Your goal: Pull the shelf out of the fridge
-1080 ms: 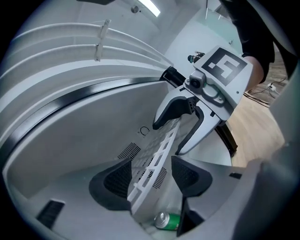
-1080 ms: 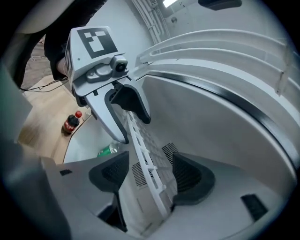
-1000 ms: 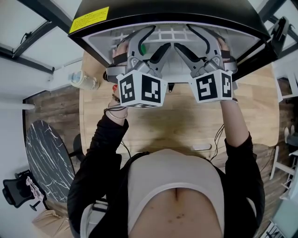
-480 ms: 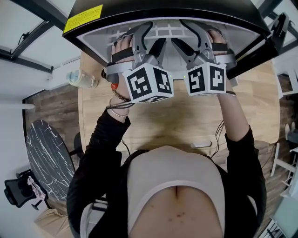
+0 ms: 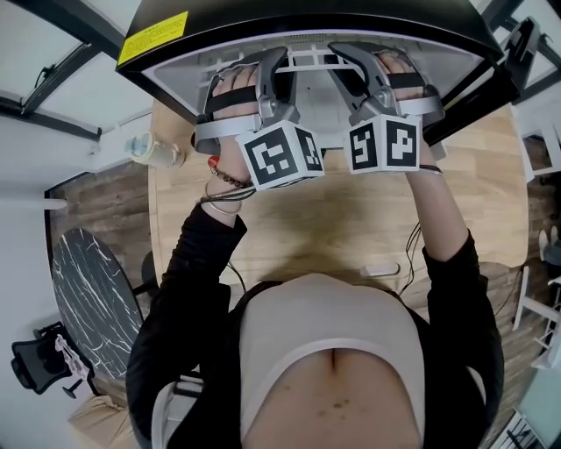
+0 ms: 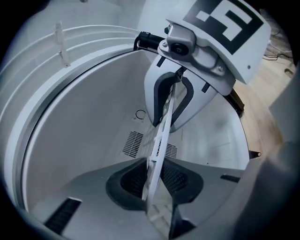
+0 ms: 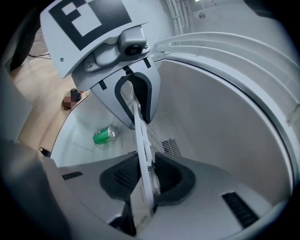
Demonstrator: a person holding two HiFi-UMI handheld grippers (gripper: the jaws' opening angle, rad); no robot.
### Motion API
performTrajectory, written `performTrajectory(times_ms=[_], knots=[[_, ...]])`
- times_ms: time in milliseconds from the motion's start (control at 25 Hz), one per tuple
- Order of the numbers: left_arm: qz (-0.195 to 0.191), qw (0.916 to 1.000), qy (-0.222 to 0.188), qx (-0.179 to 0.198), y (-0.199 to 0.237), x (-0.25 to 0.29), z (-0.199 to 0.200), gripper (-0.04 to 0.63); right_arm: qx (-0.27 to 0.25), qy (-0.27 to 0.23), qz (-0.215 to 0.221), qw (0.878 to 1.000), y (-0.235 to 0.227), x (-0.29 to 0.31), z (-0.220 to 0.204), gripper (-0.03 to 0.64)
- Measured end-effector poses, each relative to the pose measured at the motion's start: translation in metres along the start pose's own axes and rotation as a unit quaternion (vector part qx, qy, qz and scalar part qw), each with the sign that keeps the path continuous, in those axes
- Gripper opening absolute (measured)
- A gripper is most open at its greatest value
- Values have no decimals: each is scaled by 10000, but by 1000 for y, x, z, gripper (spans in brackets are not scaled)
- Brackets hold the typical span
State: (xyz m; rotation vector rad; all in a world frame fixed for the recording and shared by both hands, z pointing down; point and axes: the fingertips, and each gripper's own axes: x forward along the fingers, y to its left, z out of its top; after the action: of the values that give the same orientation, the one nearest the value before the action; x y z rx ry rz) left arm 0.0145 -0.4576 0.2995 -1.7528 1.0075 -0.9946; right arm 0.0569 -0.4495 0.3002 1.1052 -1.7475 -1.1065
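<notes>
Head view: my left gripper (image 5: 277,72) and right gripper (image 5: 352,68) reach side by side into the fridge (image 5: 307,22) at the far edge of the worktop (image 5: 351,228). Both pairs of jaws have just closed on the front rim of the shelf (image 5: 312,60), seated inside, for an even pull.

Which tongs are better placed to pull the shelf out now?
Neither alone, probably: the left tongs and right tongs have both just closed on the front edge of the shelf, so pull with both.

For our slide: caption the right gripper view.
Right claw and left claw, both just closed on the white shelf; green can beyond.
</notes>
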Motion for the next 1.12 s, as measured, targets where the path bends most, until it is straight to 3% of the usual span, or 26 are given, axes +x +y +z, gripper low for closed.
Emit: performTrajectory(times_ms=[1120], knots=[[-26, 10000, 12, -75, -2, -3, -1, 78, 27, 81, 22, 10000, 2, -2, 1, 84]])
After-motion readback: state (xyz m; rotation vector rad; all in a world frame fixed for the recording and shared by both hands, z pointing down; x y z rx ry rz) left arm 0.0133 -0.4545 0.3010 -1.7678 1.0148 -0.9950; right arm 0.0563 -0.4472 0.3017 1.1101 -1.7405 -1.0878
